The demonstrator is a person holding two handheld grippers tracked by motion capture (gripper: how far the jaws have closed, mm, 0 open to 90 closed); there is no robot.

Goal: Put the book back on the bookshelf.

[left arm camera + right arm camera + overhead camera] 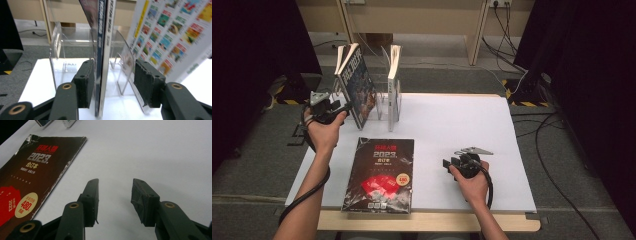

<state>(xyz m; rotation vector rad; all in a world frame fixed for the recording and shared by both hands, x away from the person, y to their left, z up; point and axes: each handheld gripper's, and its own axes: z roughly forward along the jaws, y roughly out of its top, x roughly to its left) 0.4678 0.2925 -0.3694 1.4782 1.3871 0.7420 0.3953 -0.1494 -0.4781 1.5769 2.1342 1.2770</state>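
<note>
A white table (452, 130) holds a clear plastic book rack (383, 106) at its far left corner. Two thin books stand in the rack. The nearer one, a blue-covered book (357, 87), leans to the left, its glossy cover facing forward. A second upright book (394, 87) stands just beside it to the right, showing pale page edges. A flat black book (381, 175) with red and white print lies on the table near the front edge, well apart from the rack; its cover is shiny and scuffed white along the edges.

The left gripper (343, 107) sits at the left side of the blue-covered book. In the left gripper view, that book's thin spine (102, 60) rises between the two black, rough-padded jaws. The left pad lies right against the cover, though contact is hard to judge; the right pad stands clearly away from it, so the book is released rather than squeezed. That view also shows the rack's curved clear dividers and the second book's (172, 35) cover, a grid of small colourful pictures.

The right gripper (451, 162) rests low over bare table, to the right of the flat black book. The right gripper view shows its jaws spread wide with nothing between them, and the flat black book's (32, 177) frayed edge up close.
</note>
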